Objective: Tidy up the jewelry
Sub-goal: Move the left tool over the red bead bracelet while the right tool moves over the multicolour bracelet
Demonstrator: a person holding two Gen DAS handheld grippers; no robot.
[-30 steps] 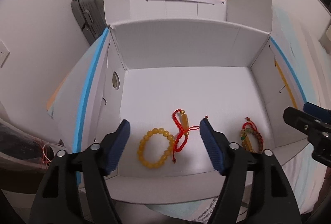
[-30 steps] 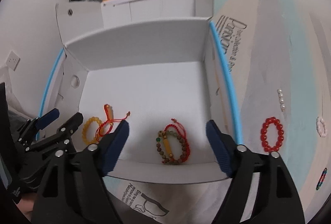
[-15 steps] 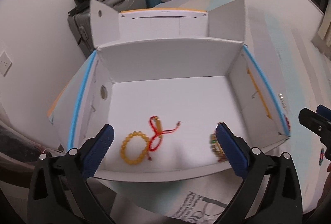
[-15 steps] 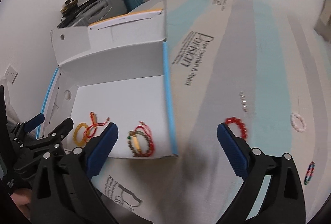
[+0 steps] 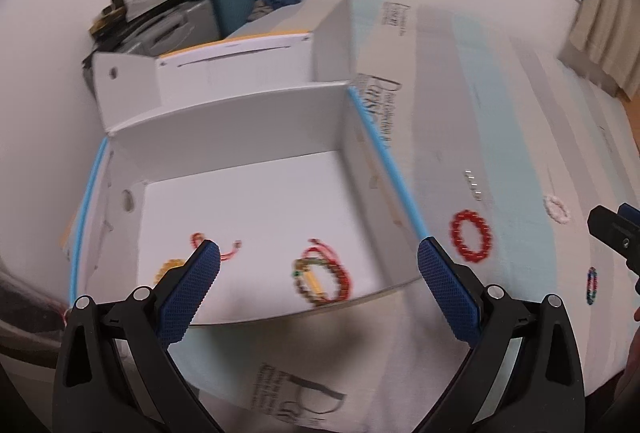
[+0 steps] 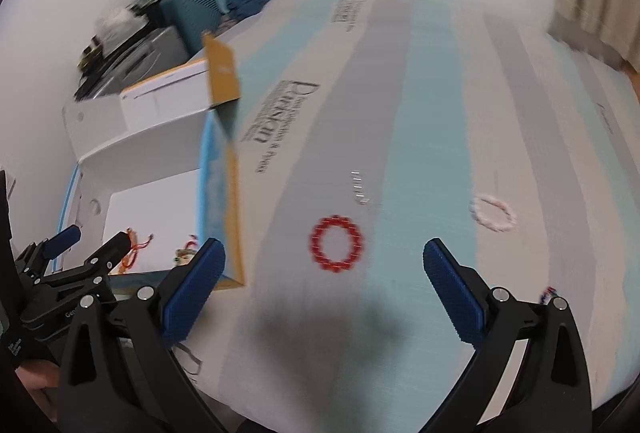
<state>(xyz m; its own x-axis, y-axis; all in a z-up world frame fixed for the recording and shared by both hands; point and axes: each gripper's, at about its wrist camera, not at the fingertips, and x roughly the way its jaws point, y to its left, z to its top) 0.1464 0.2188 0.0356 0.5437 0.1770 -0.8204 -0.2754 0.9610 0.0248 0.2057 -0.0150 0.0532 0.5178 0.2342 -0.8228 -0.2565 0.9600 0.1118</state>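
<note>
Both views swinging rightward off white box (image 5: 248, 137); right gripper (image 6: 320, 273) gaping wide, framing red bead bracelet (image 6: 336, 243); left gripper (image 5: 316, 273) gaping wide, gripping nothing.

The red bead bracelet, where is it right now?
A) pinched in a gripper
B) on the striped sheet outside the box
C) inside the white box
B: the red bead bracelet lies flat on the striped sheet, outside the white box, with the open right gripper above it, not touching.
</note>
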